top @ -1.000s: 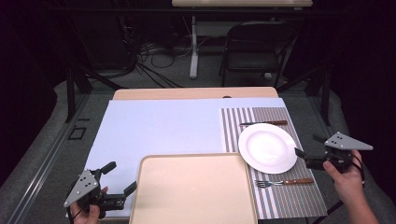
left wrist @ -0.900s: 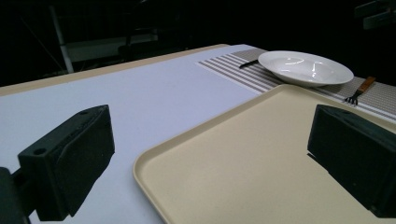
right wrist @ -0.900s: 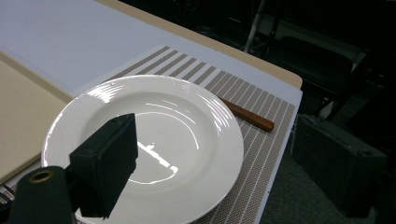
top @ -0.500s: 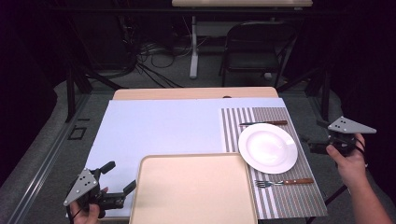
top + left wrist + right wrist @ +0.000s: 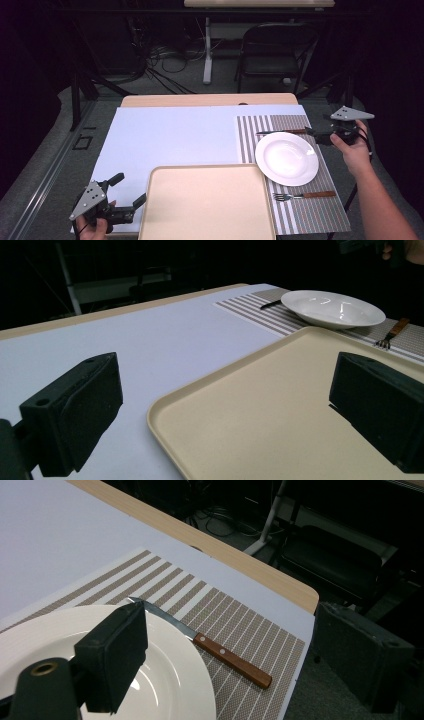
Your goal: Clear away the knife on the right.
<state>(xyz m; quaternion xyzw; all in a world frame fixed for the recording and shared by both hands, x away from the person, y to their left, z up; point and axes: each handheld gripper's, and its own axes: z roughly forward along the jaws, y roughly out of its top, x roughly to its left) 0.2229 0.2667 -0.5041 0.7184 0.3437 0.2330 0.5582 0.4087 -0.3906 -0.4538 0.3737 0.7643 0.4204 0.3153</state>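
High view: the table (image 5: 200, 102) carries a pale sheet, and on it the large beige tray (image 5: 207, 202) sits at the near edge, bare and level, apparently ready to take the place setting beside it. The striped placemat (image 5: 300, 200) fills the right near corner of the table, and on it the white plate (image 5: 286, 158) lies flat by the tray's right far corner, with the fork (image 5: 304, 195) along the mat's near side and the knife (image 5: 282, 132) along its far side, laid as for a meal. The left gripper (image 5: 127, 190) waits low at the tray's left near corner, its jaws spread wide with nothing between them and the tray's rim (image 5: 210, 390) lying between them farther off. The right gripper (image 5: 312, 134) hangs just off the table's right edge, beside the knife's handle end, jaws wide apart and empty; it looks lined up for the knife. In the right gripper view the knife (image 5: 232, 660) has a slim steel blade tucked against the plate's rim (image 5: 192, 662) and a brown wooden handle with two pale rivets, pointing toward the mat's corner.
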